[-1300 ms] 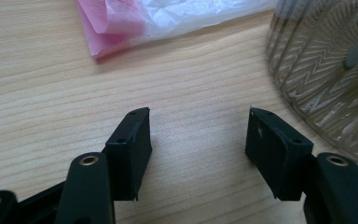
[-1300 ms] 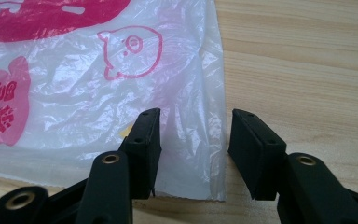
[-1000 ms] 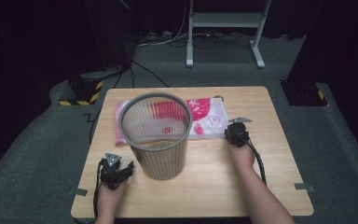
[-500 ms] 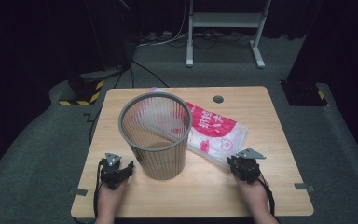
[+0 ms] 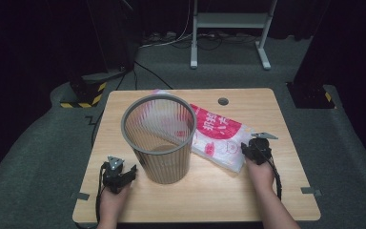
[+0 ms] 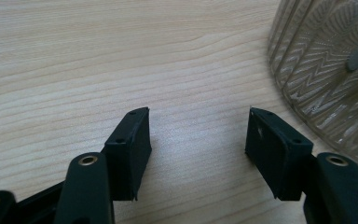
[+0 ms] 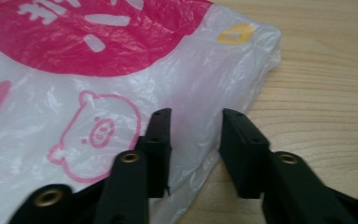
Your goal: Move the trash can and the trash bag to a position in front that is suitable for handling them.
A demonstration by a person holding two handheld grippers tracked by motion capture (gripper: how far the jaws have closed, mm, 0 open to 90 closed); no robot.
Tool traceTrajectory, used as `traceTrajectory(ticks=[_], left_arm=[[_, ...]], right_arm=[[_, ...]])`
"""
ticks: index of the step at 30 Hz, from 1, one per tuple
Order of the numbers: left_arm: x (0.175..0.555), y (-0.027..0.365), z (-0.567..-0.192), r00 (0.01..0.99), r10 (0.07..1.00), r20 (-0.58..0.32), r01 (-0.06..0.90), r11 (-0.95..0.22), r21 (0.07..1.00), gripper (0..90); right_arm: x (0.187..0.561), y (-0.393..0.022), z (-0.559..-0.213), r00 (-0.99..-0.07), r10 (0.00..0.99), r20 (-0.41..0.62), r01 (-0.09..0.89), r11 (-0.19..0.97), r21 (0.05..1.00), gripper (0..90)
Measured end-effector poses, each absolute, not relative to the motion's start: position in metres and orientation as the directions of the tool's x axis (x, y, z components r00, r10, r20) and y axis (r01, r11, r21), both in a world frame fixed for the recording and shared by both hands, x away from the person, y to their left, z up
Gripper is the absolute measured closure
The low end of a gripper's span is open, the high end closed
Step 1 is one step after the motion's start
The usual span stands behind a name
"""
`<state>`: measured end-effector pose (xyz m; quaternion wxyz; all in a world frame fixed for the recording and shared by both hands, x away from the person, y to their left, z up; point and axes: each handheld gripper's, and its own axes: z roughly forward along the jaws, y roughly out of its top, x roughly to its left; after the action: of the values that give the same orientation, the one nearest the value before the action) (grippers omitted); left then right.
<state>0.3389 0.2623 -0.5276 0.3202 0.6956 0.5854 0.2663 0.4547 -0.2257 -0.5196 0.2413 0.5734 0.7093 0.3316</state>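
Here, the right gripper [image 5: 256, 148] is hovering at the near edge of the white plastic bag with a pink printed patch and a pig outline [image 5: 221, 137]. Its jaws have just been opening and are standing apart over the bag's edge [image 7: 205, 140], pinching nothing. The bag is lying flat on the pale wooden table [image 5: 276, 191], just right of the grey ribbed plastic wastebasket [image 5: 159, 138]. The left gripper [image 5: 118, 172] is resting beside the basket's base [image 6: 326, 79], jaws spread and empty.

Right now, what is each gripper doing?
Left gripper: open, empty, beside the basket.
Right gripper: jaws just opening, open over the plastic bag edge.
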Motion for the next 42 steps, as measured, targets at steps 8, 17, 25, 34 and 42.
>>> traceTrajectory(ticks=[8, 17, 25, 34, 42], left_arm=[[0.339, 0.262, -0.528, 0.173, 0.985, 0.0, 0.643, -0.113, 0.757, 39.8], [0.339, 0.262, -0.528, 0.171, 0.985, -0.001, 0.643, -0.111, 0.757, 39.9], [0.339, 0.262, -0.528, 0.172, 0.985, -0.001, 0.643, -0.111, 0.757, 39.9], [0.338, 0.262, -0.528, 0.172, 0.985, -0.003, 0.644, -0.11, 0.757, 39.9], [0.339, 0.262, -0.528, 0.176, 0.984, -0.003, 0.643, -0.113, 0.757, 40.0]], right_arm=[[0.39, -0.203, -0.52, -0.385, 0.923, 0.009, 0.62, 0.251, 0.743, 89.5], [0.362, -0.201, -0.492, -0.414, 0.91, -0.014, 0.542, 0.259, 0.8, 71.8], [0.425, -0.22, -0.497, -0.292, 0.955, -0.06, 0.597, 0.231, 0.768, 54.3], [0.385, -0.224, -0.519, -0.377, 0.926, -0.006, 0.625, 0.259, 0.736, 87.6], [0.353, -0.23, -0.494, -0.39, 0.921, -0.023, 0.572, 0.262, 0.777, 66.7]])
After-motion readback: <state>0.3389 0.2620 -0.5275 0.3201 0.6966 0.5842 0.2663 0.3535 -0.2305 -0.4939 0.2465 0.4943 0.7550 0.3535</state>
